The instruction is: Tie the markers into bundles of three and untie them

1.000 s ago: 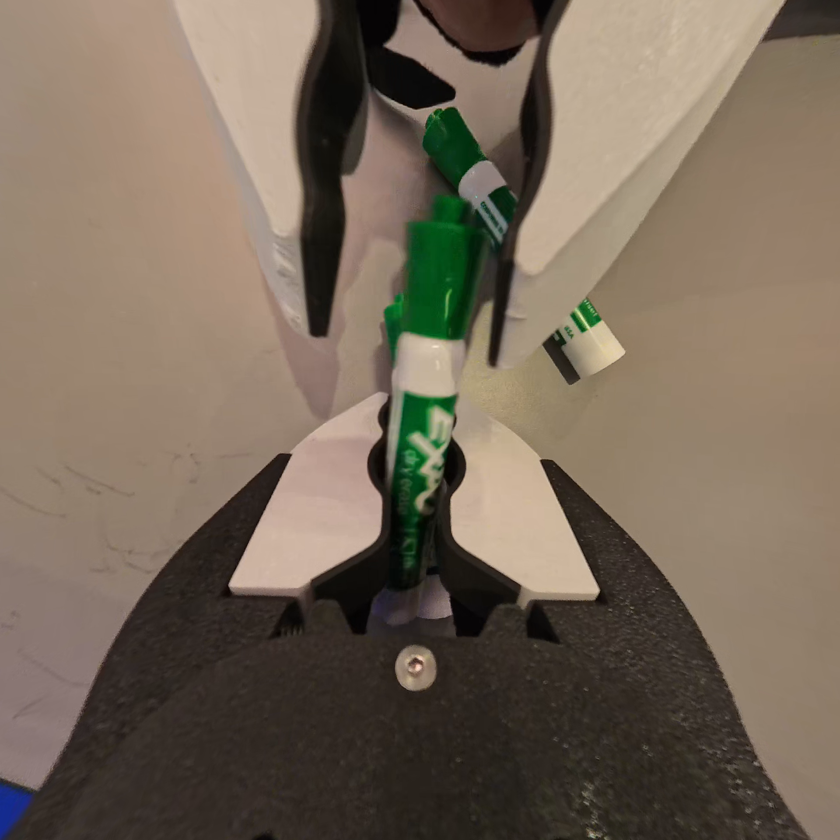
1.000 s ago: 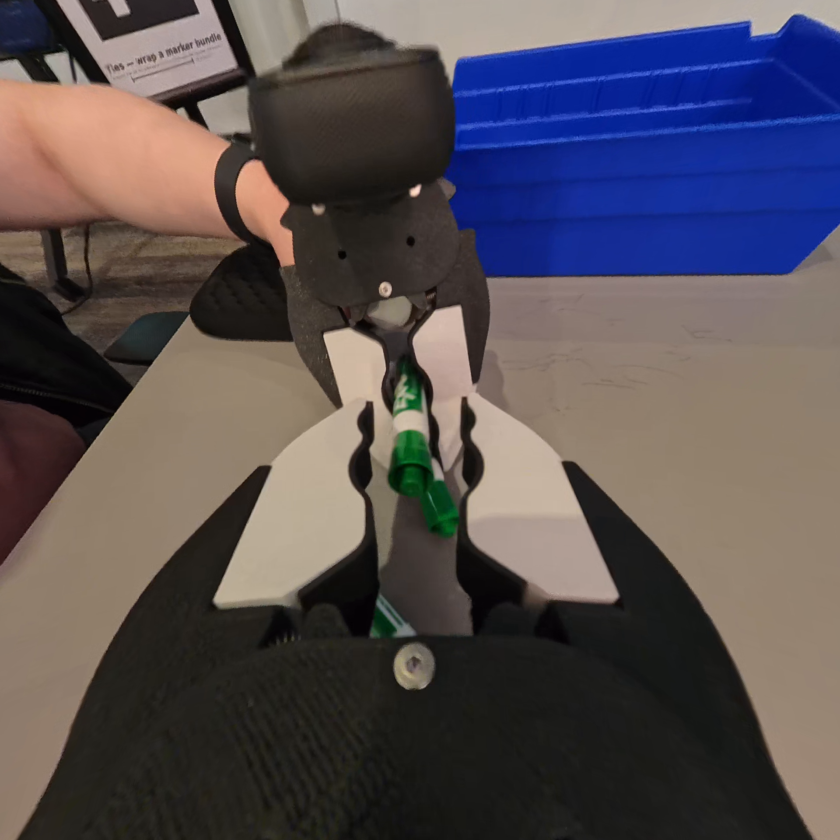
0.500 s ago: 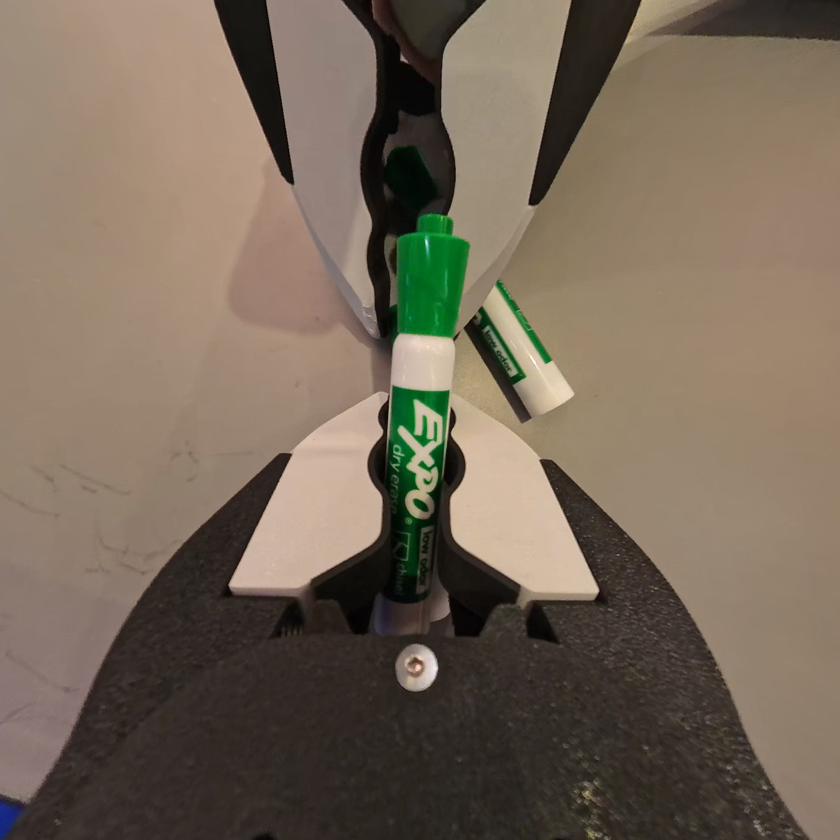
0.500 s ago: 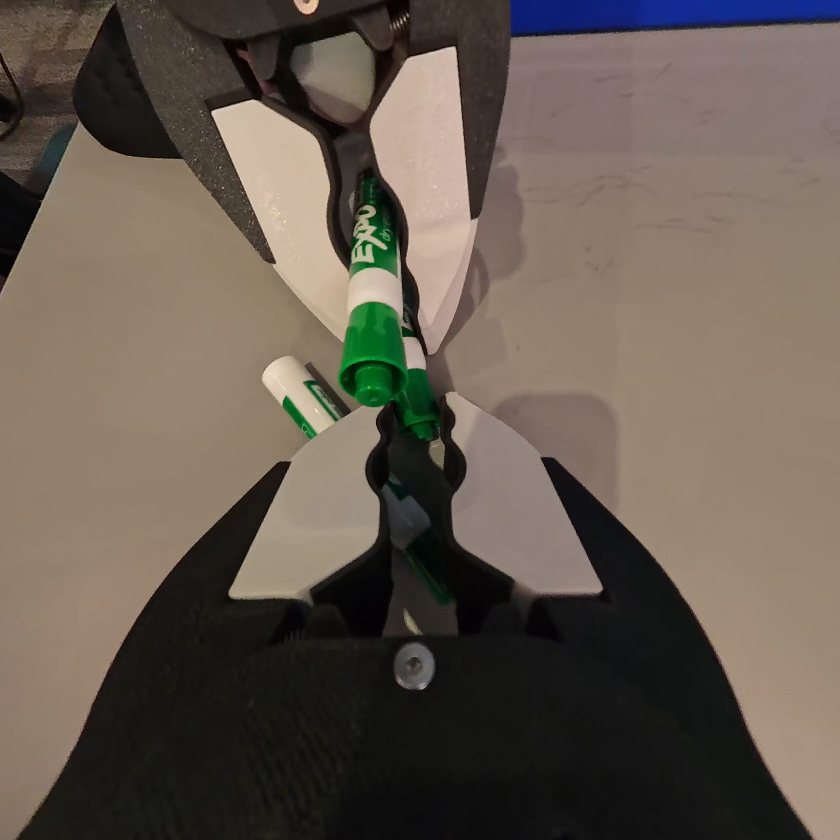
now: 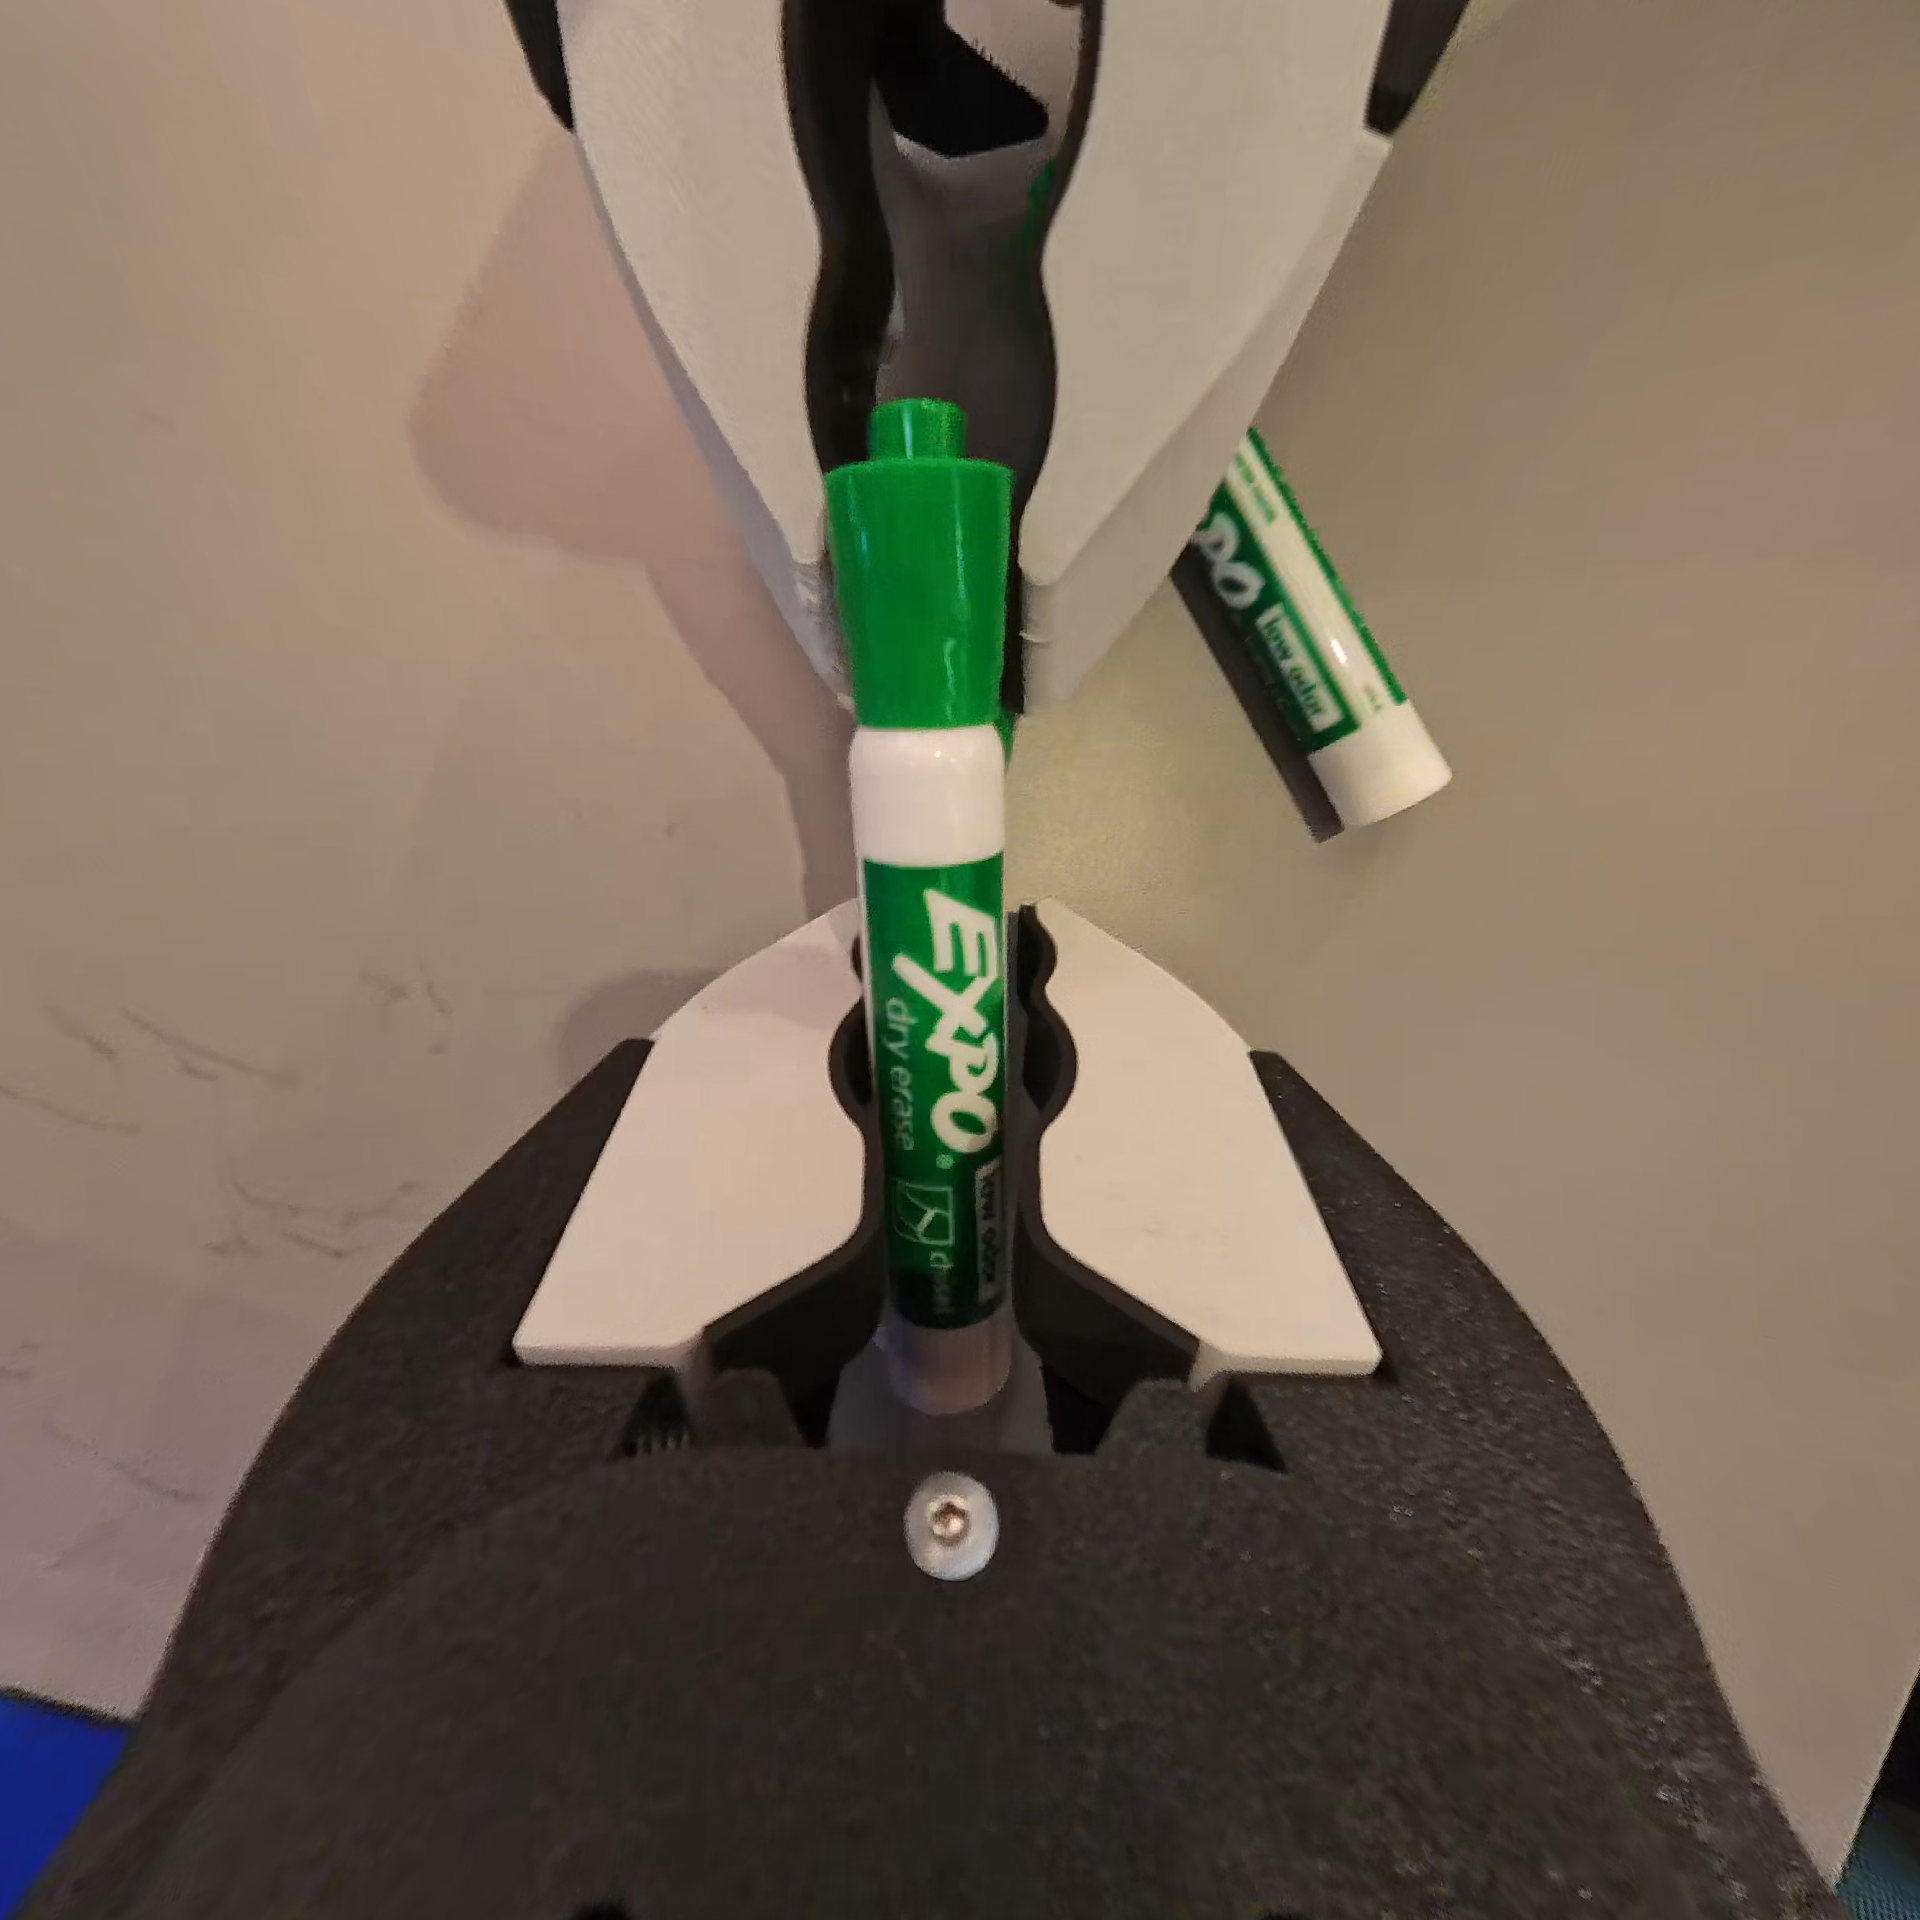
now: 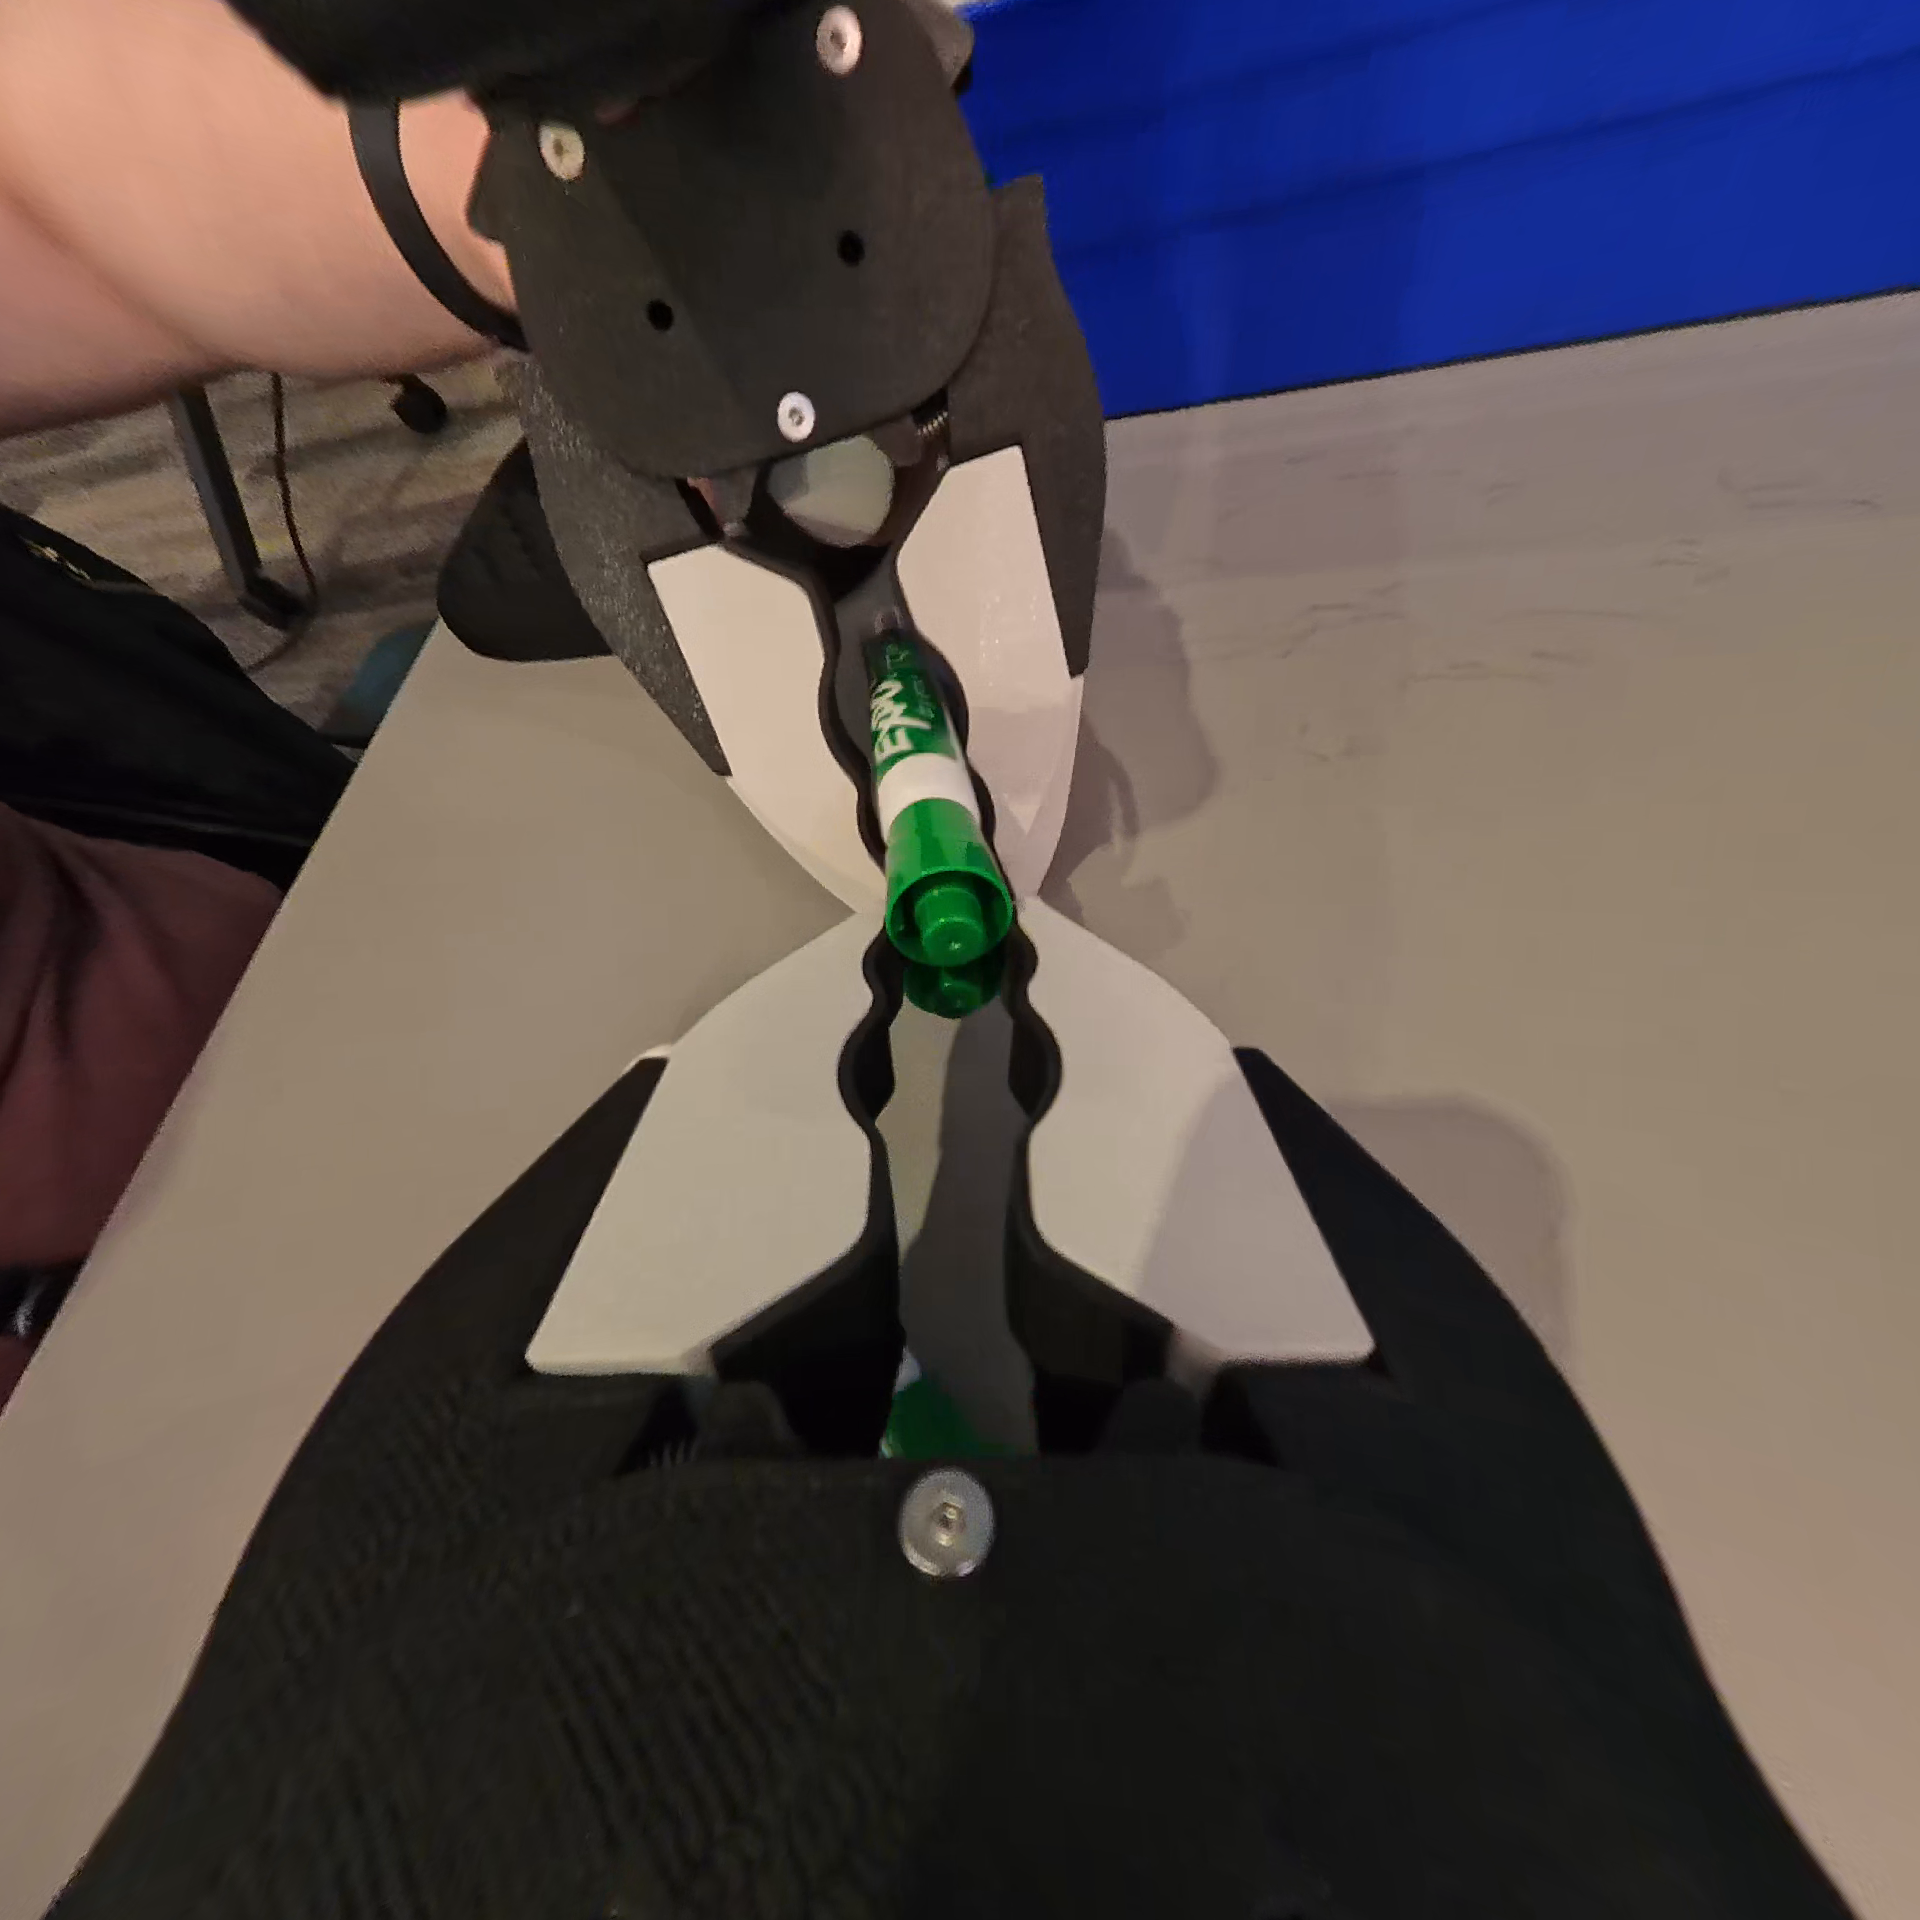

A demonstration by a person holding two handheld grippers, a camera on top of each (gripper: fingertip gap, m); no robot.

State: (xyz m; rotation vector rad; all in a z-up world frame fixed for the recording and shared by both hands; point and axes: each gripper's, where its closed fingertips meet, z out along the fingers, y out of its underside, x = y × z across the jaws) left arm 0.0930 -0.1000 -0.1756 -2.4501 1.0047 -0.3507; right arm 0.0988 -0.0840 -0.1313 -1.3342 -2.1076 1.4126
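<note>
The left gripper (image 5: 940, 925) is clamping a green marker (image 5: 928, 831), cap forward. Opposite, the right gripper (image 6: 951, 961) is closing on a second marker's cap (image 6: 951, 992). Beyond, a blue bin (image 6: 1455, 177) is sitting, contents hidden.

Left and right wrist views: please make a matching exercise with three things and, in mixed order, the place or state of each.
Things:
1. left gripper
2. loose marker
3. blue bin

Places or states:
a. at the far end of the table
b. lying flat on the table
c. shut on a capped green marker

Pairs: 1-c, 2-b, 3-a.
</note>
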